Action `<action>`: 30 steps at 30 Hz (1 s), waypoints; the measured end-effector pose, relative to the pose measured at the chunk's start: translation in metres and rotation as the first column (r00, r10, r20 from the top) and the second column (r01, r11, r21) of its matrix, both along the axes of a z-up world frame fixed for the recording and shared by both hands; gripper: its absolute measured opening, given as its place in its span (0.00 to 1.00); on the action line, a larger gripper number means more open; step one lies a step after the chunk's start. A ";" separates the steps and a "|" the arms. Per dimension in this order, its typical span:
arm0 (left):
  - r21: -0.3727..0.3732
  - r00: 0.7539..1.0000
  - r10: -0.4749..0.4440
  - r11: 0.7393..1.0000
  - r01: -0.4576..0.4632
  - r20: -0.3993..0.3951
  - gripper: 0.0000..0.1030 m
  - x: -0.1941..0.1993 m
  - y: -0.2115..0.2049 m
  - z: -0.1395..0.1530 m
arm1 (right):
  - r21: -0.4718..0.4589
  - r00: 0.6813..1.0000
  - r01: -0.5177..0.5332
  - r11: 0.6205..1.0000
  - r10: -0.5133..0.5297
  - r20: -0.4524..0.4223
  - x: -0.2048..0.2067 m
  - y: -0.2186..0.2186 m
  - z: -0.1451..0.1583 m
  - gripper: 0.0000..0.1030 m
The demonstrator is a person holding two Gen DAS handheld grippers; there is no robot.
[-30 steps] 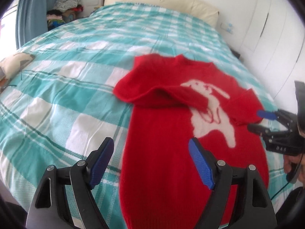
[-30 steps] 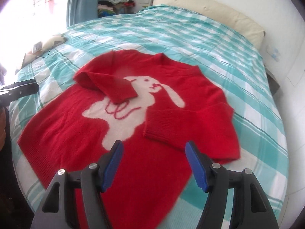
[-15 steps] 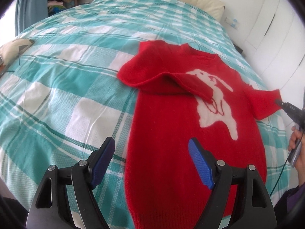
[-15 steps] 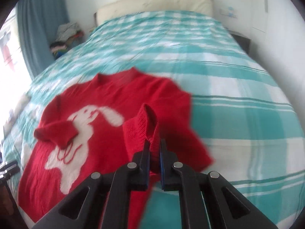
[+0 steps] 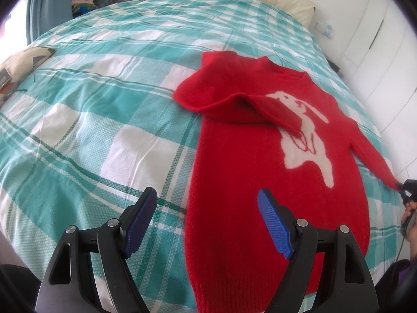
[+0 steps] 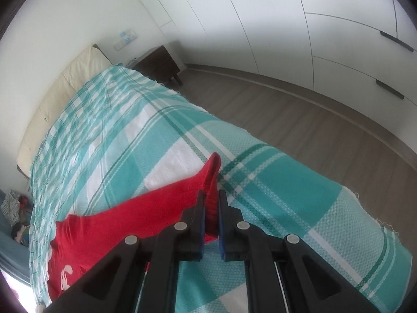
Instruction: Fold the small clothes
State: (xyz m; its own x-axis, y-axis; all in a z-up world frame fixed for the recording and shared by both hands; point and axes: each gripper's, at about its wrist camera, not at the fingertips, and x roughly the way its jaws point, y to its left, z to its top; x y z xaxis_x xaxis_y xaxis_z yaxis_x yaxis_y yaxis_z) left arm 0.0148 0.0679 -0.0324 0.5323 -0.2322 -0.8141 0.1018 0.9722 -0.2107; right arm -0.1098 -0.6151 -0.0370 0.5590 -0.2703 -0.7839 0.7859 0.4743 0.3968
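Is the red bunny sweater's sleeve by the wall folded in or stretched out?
Stretched out. The right claw is shut on that sleeve's cuff, pulling the sleeve straight away from the red sweater.

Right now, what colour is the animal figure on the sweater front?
White, with thin red line details, on the red sweater. The left wrist view shows the figure best.

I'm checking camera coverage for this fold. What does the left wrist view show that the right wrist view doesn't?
Only the left wrist view: the white rabbit, the folded-in sleeve, and the open left hand-held gripper.
Only the right wrist view: the wooden floor and nightstand.
Both: the red sweater, checked bedspread, and the right hand-held gripper shut on the outstretched cuff.
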 end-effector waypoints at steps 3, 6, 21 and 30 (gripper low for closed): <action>0.003 1.000 0.007 1.000 -0.007 -0.020 0.79 0.002 0.002 -0.003 | 0.056 0.999 0.014 0.998 -0.012 -0.046 -0.005 -0.003 -0.018 0.07; 0.001 0.999 0.005 1.000 -0.005 -0.041 0.79 0.003 0.002 -0.007 | 0.072 0.996 0.032 0.997 -0.026 -0.081 -0.009 -0.008 -0.028 0.06; 0.037 1.000 -0.011 0.999 0.012 -0.021 0.79 0.002 -0.002 -0.005 | 0.085 0.994 0.053 0.995 -0.044 -0.104 -0.008 -0.011 -0.037 0.08; 0.113 0.999 -0.035 0.993 0.033 0.017 0.81 -0.003 -0.011 -0.002 | -0.010 0.966 0.196 0.981 -0.195 -0.170 -0.028 -0.006 -0.023 0.13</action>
